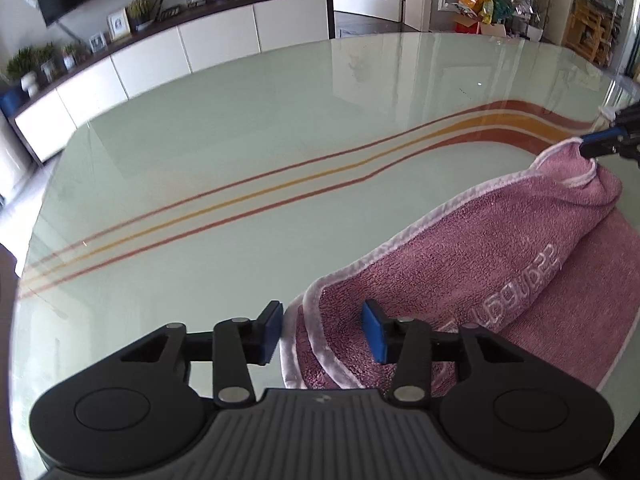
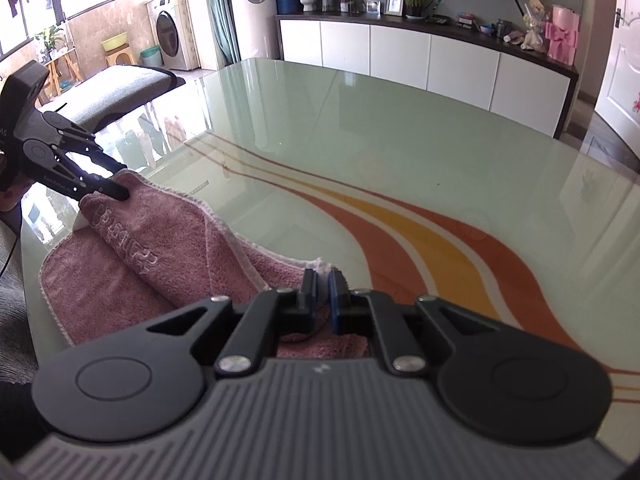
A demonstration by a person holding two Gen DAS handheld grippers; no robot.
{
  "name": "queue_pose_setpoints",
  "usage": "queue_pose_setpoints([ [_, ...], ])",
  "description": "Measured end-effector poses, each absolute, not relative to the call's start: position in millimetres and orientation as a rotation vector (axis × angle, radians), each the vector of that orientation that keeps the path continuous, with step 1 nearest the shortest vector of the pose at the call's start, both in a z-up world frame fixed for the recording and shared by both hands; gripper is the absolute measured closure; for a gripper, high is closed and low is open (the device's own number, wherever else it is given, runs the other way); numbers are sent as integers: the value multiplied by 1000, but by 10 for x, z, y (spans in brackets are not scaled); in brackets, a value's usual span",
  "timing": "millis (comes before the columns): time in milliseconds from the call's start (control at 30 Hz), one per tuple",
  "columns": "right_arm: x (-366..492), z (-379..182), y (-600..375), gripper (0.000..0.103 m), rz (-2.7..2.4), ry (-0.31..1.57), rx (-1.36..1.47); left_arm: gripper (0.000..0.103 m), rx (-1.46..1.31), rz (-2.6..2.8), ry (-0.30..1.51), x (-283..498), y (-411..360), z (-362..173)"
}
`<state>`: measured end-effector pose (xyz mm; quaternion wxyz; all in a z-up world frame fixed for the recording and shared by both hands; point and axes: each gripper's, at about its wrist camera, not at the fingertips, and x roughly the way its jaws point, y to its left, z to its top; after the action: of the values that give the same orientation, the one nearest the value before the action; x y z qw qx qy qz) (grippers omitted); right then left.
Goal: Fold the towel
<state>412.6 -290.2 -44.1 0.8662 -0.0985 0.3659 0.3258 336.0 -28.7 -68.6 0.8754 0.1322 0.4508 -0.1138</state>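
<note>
A pink towel (image 1: 480, 248) with a white hem lies partly folded over itself on the glass table (image 1: 240, 120). A raised ridge of cloth runs between the two grippers. My left gripper (image 1: 322, 332) stands open over the towel's near corner, and the hemmed fold shows between its blue pads (image 1: 374, 336) without being pinched. In the right wrist view the left gripper (image 2: 118, 180) sits at the far left corner of the towel (image 2: 160, 240). My right gripper (image 2: 322, 280) is shut on the other corner, with white hem squeezed between its pads. The right gripper (image 1: 592, 148) also shows at the right edge of the left wrist view.
Orange and yellow stripes (image 2: 440, 248) curve across the pale green table (image 2: 400, 140). A white sideboard (image 2: 400, 52) with plants and frames stands beyond the far edge. A grey cushioned seat (image 2: 120, 84) sits off the table's left side.
</note>
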Motion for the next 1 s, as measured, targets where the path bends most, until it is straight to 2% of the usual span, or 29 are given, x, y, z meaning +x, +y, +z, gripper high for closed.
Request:
queue_pose_setpoints([
  [67,4119,-443,-2905,96,683,767,-208,74,326,-232,921,3308,-359,-673],
  [100,4117,-444,-2910,96,683,767,-206,87,342,-235,913,3282,-381,-667],
  [133,4116,-447,-2914,96,683,767,-204,90,344,-245,914,3268,-386,-659],
  [200,4112,-449,-2925,95,684,766,-200,90,350,-256,913,3244,-405,-658],
  [267,4098,-433,-2945,85,686,757,-194,90,362,-253,909,3240,-428,-670],
  [300,4081,-417,-2958,72,690,748,-192,91,362,-252,909,3247,-437,-675],
  [333,4062,-398,-2972,63,695,738,-190,91,359,-251,909,3258,-443,-677],
  [467,3999,-350,-3037,51,722,717,-194,91,344,-251,914,3287,-433,-694],
  [533,3990,-354,-3055,38,725,717,-206,91,338,-252,916,3279,-437,-698],
  [733,4127,-457,-3001,33,720,757,-180,90,334,-254,917,3296,-404,-622],
  [800,4180,-492,-2962,33,709,762,-183,90,327,-254,916,3277,-404,-624],
  [867,4248,-555,-2904,43,699,791,-201,90,321,-254,914,3234,-410,-632],
  [933,4278,-608,-2859,80,705,817,-212,90,318,-254,907,3217,-410,-632],
  [1000,4252,-620,-2837,86,699,805,-227,91,316,-253,897,3202,-410,-623],
])
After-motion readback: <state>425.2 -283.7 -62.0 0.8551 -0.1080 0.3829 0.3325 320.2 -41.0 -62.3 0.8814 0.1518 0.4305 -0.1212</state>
